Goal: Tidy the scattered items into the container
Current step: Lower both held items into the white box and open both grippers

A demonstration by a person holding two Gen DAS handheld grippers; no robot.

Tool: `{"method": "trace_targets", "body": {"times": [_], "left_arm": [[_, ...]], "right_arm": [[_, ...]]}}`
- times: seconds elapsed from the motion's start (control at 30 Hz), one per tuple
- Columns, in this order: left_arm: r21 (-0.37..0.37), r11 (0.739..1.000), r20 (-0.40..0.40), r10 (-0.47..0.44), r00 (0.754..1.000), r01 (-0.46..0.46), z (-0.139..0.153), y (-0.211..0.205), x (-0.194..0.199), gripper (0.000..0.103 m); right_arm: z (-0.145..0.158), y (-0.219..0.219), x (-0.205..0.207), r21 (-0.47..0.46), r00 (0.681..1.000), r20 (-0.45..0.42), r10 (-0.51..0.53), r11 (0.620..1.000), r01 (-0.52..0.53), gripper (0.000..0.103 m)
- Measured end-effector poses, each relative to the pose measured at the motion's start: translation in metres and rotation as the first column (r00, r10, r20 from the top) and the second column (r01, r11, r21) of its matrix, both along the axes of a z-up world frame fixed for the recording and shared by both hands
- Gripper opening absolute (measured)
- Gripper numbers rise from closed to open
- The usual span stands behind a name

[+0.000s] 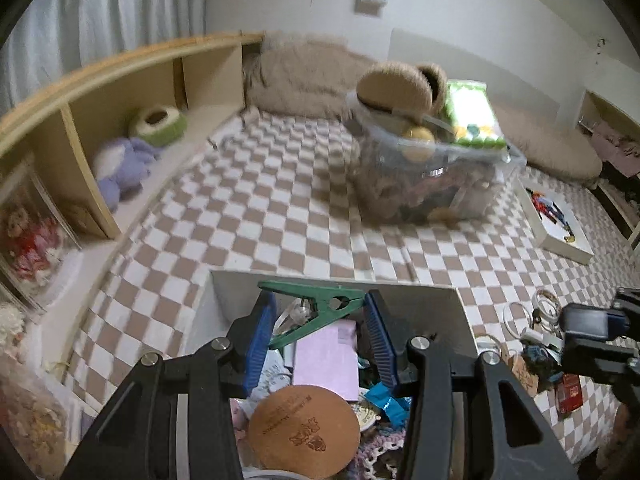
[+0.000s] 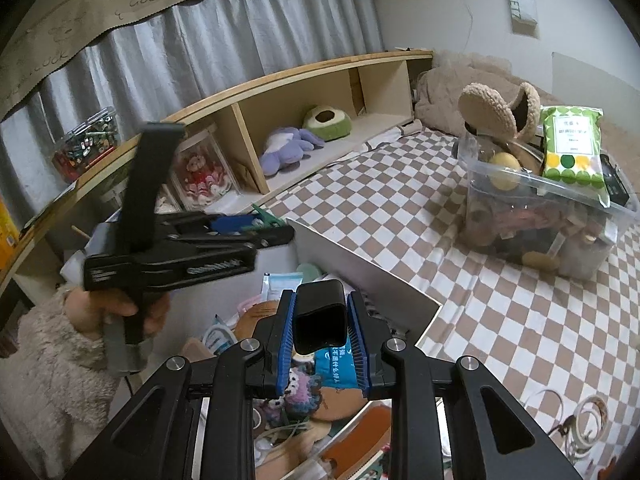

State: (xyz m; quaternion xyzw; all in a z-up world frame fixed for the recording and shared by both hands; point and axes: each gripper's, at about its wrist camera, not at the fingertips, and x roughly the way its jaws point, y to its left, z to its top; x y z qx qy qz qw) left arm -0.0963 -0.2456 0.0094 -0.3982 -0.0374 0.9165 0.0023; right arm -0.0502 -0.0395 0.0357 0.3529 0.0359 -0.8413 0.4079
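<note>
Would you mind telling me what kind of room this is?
Probably a bedroom: a brown-and-white checkered bedspread, a wooden cubby shelf holding a purple plush toy, and grey curtains.

1. The bed (image 1: 248, 216) has a brown and white checkered cover.
2. A clear plastic bin (image 1: 432, 184) sits on it, full of stuff.
3. A white box (image 1: 340, 292) (open on top) sits near the front.
4. A flat white box (image 1: 560, 220) lies to the right.
5. Some small rings (image 1: 532, 312) lie beside the white box.
</note>
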Motion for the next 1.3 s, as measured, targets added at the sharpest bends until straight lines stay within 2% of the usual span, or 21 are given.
{"method": "trace_targets", "body": {"times": [0.17, 0.33, 0.4, 0.43, 0.47, 0.73, 0.9, 1.07, 1.2, 1.3], "left_arm": [[0.046, 0.999, 0.092, -0.001, 0.996, -0.003, -0.024, 0.0, -0.019, 0.046], [0.07, 0.997, 0.133, 0.014, 0.991, -0.023, -0.036, -0.001, -0.03, 0.046], [0.05, 0.998, 0.143, 0.029, 0.989, -0.037, -0.039, -0.001, -0.032, 0.055], [0.047, 0.998, 0.146, 0.036, 0.989, -0.043, -0.04, -0.001, -0.032, 0.069], [0.05, 0.998, 0.144, 0.037, 0.989, -0.045, -0.041, -0.002, -0.031, 0.075], [0.071, 0.997, 0.11, 0.031, 0.993, -0.039, -0.033, -0.009, -0.015, 0.075], [0.063, 0.998, 0.056, 0.015, 0.998, -0.019, -0.022, -0.009, 0.008, 0.075], [0.045, 0.999, 0.005, 0.015, 1.0, -0.015, -0.016, -0.015, 0.031, 0.075], [0.072, 0.997, -0.008, 0.008, 1.0, -0.007, -0.016, -0.021, 0.044, 0.075], [0.065, 0.998, -0.029, 0.009, 1.0, -0.007, -0.016, -0.023, 0.056, 0.075]], "right_arm": [[-0.001, 0.004, -0.003, -0.006, 1.0, 0.013, -0.007, 1.0, 0.007, 0.026], [-0.002, 0.004, -0.003, 0.0, 1.0, 0.017, -0.007, 1.0, 0.007, 0.026], [-0.003, 0.003, -0.004, 0.002, 1.0, 0.017, -0.007, 1.0, 0.007, 0.026], [-0.003, 0.003, -0.004, 0.001, 1.0, 0.019, -0.006, 1.0, 0.006, 0.026], [-0.003, 0.002, -0.005, 0.0, 1.0, 0.021, -0.005, 1.0, 0.005, 0.026], [-0.009, -0.006, -0.006, 0.005, 0.999, 0.031, 0.011, 1.0, -0.012, 0.026], [-0.013, -0.013, -0.009, 0.008, 0.999, 0.037, 0.013, 1.0, -0.014, 0.026], [-0.022, -0.031, -0.01, 0.056, 0.999, 0.026, 0.039, 0.998, -0.041, 0.026], [-0.029, -0.044, -0.012, 0.071, 0.998, 0.03, 0.058, 0.996, -0.06, 0.026], [-0.032, -0.056, -0.013, 0.078, 0.997, 0.028, 0.073, 0.994, -0.075, 0.026]]}}
